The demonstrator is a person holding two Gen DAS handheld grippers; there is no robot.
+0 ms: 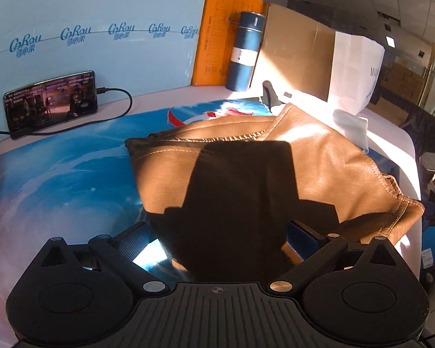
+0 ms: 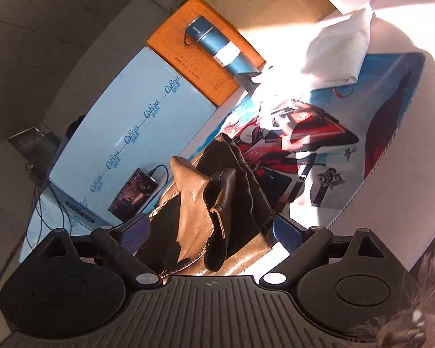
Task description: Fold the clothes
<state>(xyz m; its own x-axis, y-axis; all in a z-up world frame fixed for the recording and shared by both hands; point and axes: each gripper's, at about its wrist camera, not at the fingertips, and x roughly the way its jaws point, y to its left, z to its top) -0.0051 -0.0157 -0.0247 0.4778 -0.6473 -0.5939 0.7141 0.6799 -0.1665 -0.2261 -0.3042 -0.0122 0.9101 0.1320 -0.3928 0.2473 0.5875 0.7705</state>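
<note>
Both claws gape: left (image 1: 217, 232) over flat brown garment (image 1: 304, 156), right (image 2: 211, 226) alone showing bunched folds.

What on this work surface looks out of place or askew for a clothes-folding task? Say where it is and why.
The brown leather garment lies bunched and crooked on the blue printed mat, edges uneven rather than squared. A phone playing video leans against the light blue board, and a blue flask stands behind; neither belongs to folding.
</note>
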